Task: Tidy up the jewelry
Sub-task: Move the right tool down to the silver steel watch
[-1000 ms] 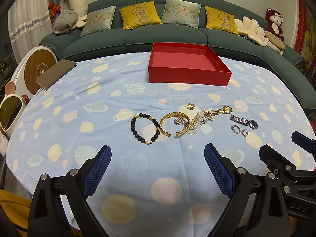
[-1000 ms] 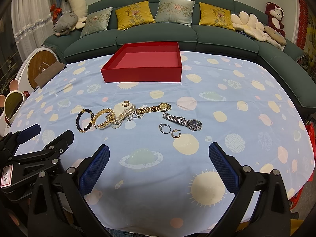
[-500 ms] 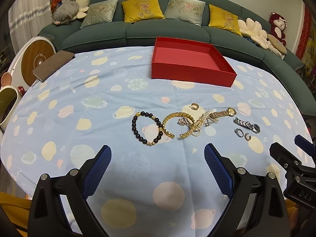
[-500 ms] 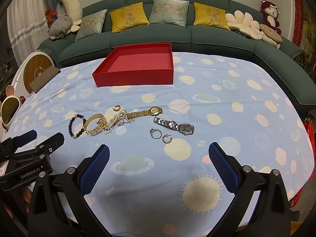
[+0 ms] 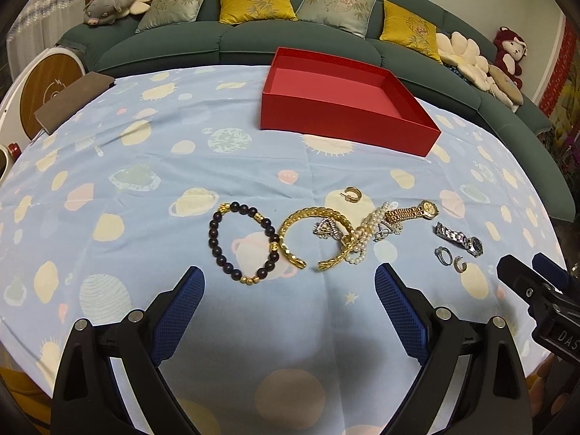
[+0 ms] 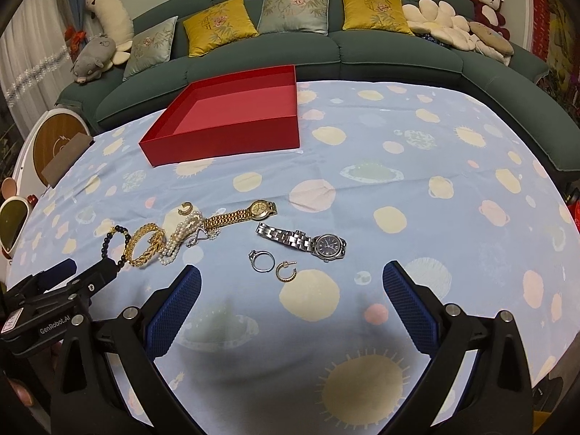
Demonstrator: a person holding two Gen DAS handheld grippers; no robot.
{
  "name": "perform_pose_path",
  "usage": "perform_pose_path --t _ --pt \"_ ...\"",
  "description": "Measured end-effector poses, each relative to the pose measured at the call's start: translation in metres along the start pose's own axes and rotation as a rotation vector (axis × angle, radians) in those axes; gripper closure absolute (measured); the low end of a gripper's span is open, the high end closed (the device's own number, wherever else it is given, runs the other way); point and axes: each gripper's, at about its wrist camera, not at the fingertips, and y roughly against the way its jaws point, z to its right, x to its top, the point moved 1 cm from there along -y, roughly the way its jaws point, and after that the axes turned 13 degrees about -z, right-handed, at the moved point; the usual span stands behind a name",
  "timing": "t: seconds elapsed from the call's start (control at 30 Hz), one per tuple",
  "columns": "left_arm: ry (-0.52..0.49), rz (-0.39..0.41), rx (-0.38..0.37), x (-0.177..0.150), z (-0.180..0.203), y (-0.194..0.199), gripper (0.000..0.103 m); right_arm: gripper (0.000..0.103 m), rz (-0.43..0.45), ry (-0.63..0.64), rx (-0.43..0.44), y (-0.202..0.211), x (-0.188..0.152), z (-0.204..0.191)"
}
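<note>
- Red box [image 5: 344, 108]: rigid, empty, at 12 o'clock on the table.
- Silver watch [image 6: 301, 241]: heavy, slippery links; grip mid-band.
- Silver ring [image 6: 261, 261], 6 o'clock of watch: tiny; pinch across rim.
- Left gripper [image 5: 290, 308], right gripper [image 6: 291, 308]: spread wide, holding nothing.

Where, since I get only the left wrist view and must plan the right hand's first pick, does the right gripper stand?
Observer: The right gripper is open with nothing between its fingers, aimed at the jewelry's right end.
Operator: What lies straight ahead of it?
Observer: The silver ring and the gold hoop earring lie side by side, not touching, just past the fingertips and left of centre.
Operator: And the steel watch?
Observer: The steel watch lies just beyond them, dark dial up, band stretched flat toward the left.
</note>
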Motion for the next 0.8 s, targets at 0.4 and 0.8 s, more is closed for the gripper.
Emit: perform_pose_path --t 0.4,0.8 --pt "-0.023 0.001 0.063 0.008 0.010 -0.016 0.011 0.026 -0.055 -0.040 -0.005 -0.035 0.018 0.021" --pt "-0.005 -0.016 0.060 0.011 0.002 -0.021 0.011 0.028 -0.096 -0.019 -0.004 -0.073 0.030 0.027"
